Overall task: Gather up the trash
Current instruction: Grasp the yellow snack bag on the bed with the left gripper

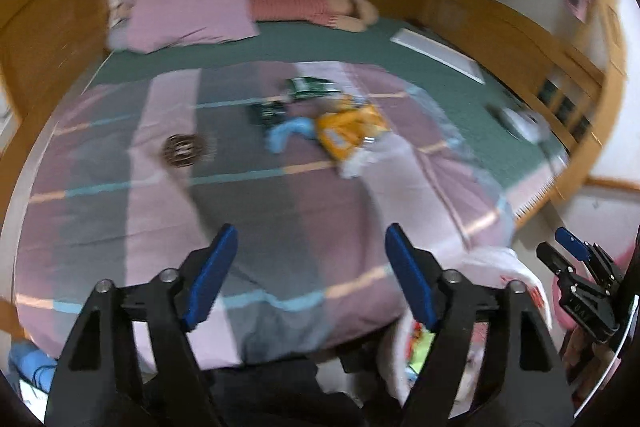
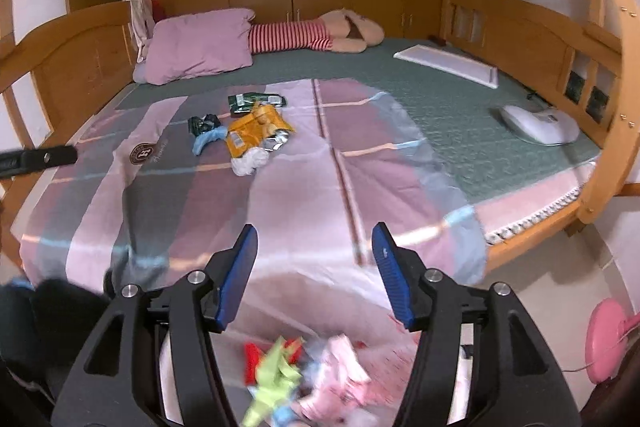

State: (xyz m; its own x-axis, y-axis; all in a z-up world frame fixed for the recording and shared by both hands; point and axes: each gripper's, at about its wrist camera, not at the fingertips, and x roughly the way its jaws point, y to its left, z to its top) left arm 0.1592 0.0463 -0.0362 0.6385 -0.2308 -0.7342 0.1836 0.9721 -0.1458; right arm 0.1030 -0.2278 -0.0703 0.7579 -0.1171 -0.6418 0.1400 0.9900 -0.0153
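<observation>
Right tongs (image 2: 314, 267): released, blue pads apart with nothing between them, over the bed's foot edge.
Left tongs (image 1: 312, 267): released too, nothing between the pads, above the striped quilt (image 1: 280, 211) at the same edge.
Bag (image 2: 320, 379): white, just below the right tongs at the foot edge, holding blurred red, green and pink scraps.
Trash pile (image 2: 248, 131): mid-bed on the quilt, well apart from both tongs; an orange wrapper (image 2: 250, 133), a green packet (image 2: 256, 102), a blue glove-like piece (image 2: 208, 140) and white crumpled paper (image 2: 250, 161), touching one another.
Pillow (image 2: 200, 43): pink, at the far left corner.
Bed (image 2: 460, 123): green mattress cover bare on its right side.
</observation>
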